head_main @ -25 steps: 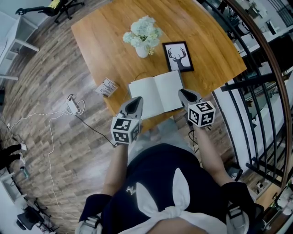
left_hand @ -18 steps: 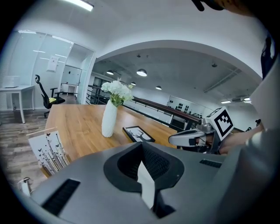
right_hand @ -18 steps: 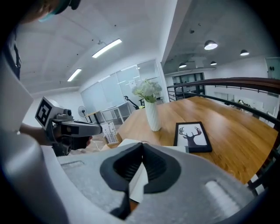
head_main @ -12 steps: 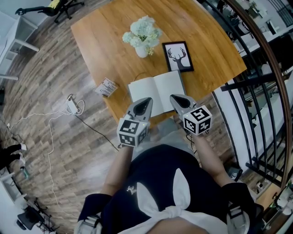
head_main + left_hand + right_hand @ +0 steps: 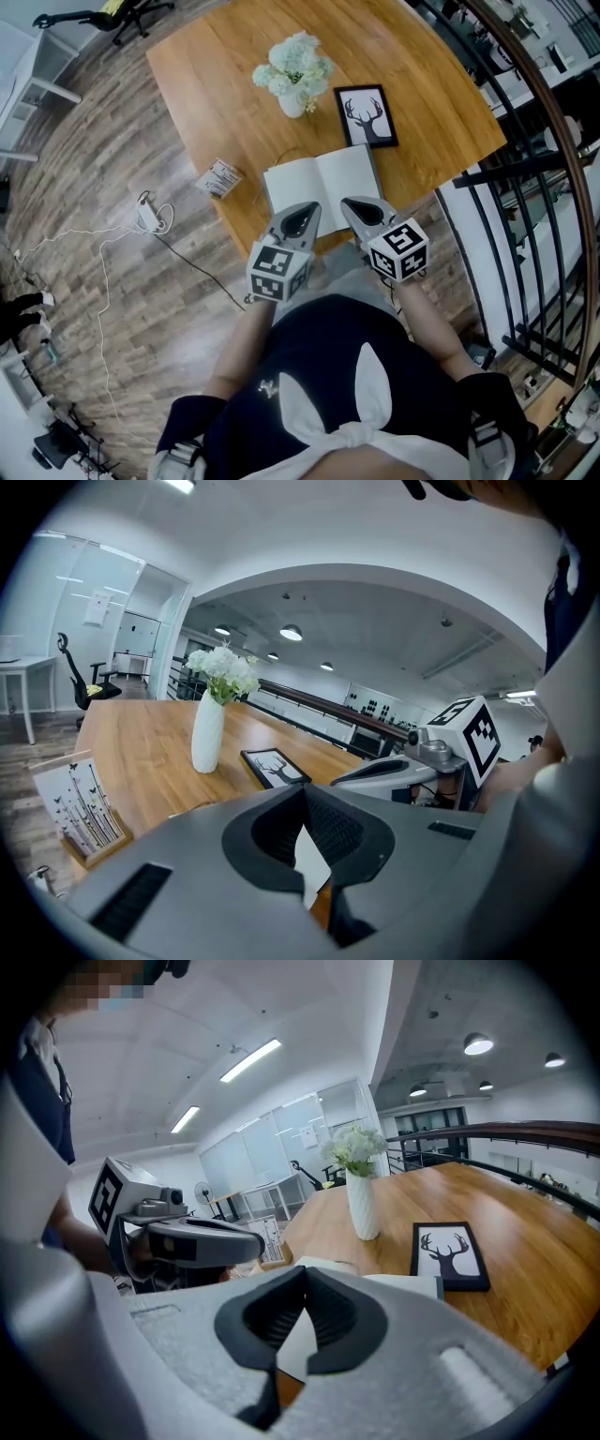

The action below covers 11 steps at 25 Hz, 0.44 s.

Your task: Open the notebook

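Observation:
The notebook (image 5: pixel 323 192) lies open with blank white pages up, near the front edge of the wooden table (image 5: pixel 216 84). My left gripper (image 5: pixel 309 210) hovers over the notebook's near left corner, jaws shut and empty. My right gripper (image 5: pixel 352 203) hovers close beside it, over the near right part of the notebook, also shut with nothing in it. In the left gripper view the shut tips (image 5: pixel 302 787) meet above a white page (image 5: pixel 311 855), and the right gripper (image 5: pixel 375 772) shows beside them. The right gripper view shows its shut tips (image 5: pixel 305 1269) before the notebook (image 5: pixel 403 1283).
Behind the notebook stand a white vase of flowers (image 5: pixel 293 75) and a framed deer picture (image 5: pixel 366 116). A small card stand (image 5: pixel 218 178) sits at the table's left edge. A power strip with cable (image 5: pixel 148 217) lies on the floor; a black railing (image 5: pixel 525 178) runs at the right.
Both grippers have drawn toward each other, the left going right and the right going left, and now sit side by side at the notebook's near edge. The notebook has not moved.

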Motion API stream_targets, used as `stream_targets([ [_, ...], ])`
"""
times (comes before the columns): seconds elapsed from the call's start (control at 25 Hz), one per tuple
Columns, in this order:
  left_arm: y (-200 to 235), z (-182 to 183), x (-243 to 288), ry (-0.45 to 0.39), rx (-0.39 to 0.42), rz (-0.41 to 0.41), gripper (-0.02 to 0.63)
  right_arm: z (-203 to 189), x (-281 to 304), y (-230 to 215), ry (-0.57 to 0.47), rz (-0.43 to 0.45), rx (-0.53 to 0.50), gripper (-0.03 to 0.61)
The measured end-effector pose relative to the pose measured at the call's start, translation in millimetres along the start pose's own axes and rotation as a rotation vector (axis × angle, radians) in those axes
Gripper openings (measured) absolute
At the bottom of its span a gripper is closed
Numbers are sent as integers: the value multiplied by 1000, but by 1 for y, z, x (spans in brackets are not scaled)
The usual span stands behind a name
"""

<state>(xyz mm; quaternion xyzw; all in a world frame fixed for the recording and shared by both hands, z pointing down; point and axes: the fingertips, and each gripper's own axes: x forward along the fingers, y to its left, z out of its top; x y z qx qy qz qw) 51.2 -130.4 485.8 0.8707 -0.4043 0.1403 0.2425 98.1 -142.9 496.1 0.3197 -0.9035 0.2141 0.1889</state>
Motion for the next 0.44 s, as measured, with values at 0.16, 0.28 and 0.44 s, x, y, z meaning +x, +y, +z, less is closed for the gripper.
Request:
stream_targets([
  [0.16, 1, 1, -1, 4, 8, 1, 17, 2, 2, 5, 5, 20, -11, -3],
  [0.28, 2, 1, 0, 7, 11, 0, 17, 3, 4, 6, 13, 29, -18, -3],
  [0.44, 3, 7, 0, 4, 8, 10, 17, 5, 7, 7, 21, 40, -24, -3],
])
